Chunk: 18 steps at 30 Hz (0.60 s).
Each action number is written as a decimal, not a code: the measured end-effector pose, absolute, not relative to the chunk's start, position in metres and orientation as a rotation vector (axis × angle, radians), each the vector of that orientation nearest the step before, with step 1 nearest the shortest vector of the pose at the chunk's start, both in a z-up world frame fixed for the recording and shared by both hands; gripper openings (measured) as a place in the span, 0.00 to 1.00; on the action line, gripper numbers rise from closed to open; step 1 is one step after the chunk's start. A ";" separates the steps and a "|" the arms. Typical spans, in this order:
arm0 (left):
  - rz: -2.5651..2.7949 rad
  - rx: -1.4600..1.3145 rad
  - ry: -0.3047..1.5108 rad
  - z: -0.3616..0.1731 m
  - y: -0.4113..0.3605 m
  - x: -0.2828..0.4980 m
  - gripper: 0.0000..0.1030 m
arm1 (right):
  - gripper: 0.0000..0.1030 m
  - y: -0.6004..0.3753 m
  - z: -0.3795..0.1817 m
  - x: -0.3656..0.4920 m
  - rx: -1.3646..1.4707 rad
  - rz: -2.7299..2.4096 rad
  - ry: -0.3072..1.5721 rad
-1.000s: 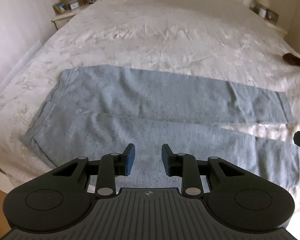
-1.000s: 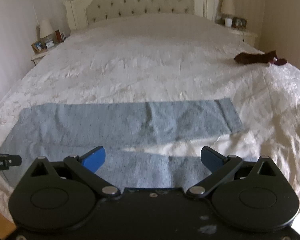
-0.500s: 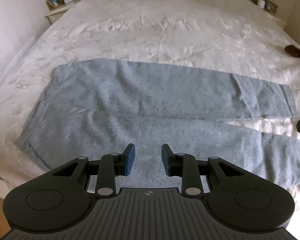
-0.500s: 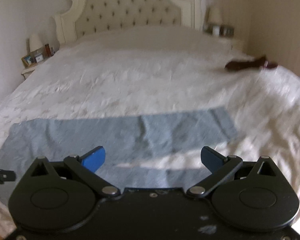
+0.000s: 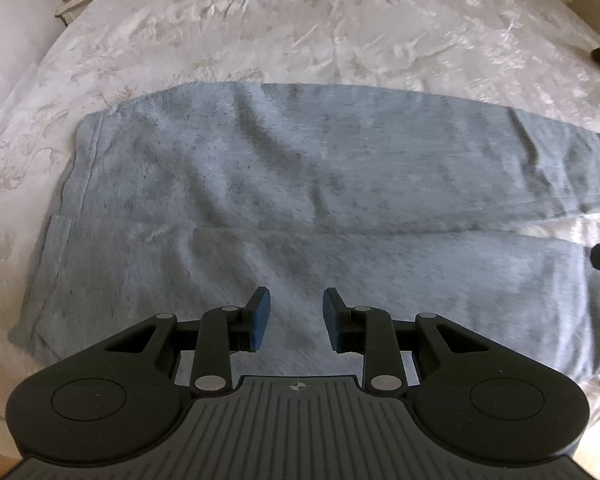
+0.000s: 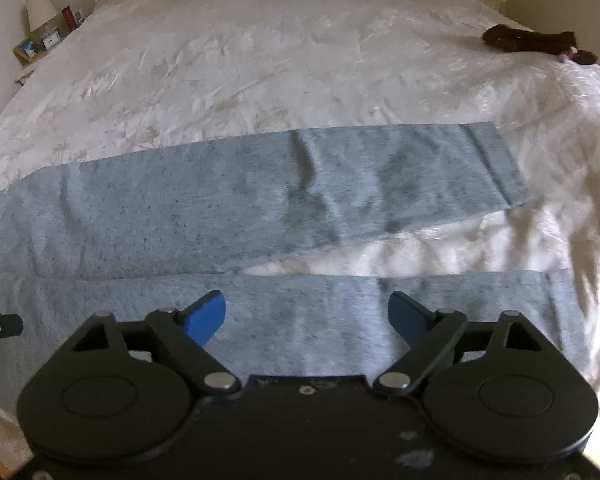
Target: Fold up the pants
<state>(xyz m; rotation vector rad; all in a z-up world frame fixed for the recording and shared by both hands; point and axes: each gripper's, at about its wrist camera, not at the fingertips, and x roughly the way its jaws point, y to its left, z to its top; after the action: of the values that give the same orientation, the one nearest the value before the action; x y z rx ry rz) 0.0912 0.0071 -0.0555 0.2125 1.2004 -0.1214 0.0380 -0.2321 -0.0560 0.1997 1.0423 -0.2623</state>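
Grey pants (image 5: 300,184) beneath both steeply down-tilted tools: left tool (image 5: 294,320) narrowly apart, right tool (image 6: 306,318) wide, just closing, both empty.

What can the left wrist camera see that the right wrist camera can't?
Only the left wrist view shows the waistband end of the pants and the left gripper, jaws narrowly apart, empty. Only the right wrist view shows both leg cuffs, the whole brown soft toy, a lamp and the right gripper, jaws wide, having just been closing, empty. Both show the grey pants flat on the white bed.
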 end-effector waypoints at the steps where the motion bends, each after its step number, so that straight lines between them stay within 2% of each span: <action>1: -0.122 0.217 1.206 -0.058 0.007 0.098 0.27 | 0.88 -0.230 -0.057 0.043 0.199 -0.256 1.046; 6: -0.167 0.255 1.212 -0.066 -0.006 0.127 0.27 | 0.87 -0.227 -0.059 0.062 0.149 -0.232 1.007; 12: -0.167 0.219 1.221 -0.070 -0.030 0.154 0.27 | 0.87 -0.254 -0.062 0.102 -0.044 -0.139 0.976; 15: -0.137 0.196 1.227 -0.070 -0.043 0.164 0.27 | 0.81 -0.280 -0.070 0.129 -0.112 -0.052 0.980; 18: -0.102 0.157 1.235 -0.070 -0.052 0.171 0.27 | 0.80 -0.314 -0.084 0.165 -0.131 0.047 1.018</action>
<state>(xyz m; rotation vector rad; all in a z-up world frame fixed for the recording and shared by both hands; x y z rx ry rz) 0.1710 -0.0520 -0.0698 0.1575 1.2351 -0.1020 0.1655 -0.3140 -0.0836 -0.1313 1.0176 0.0470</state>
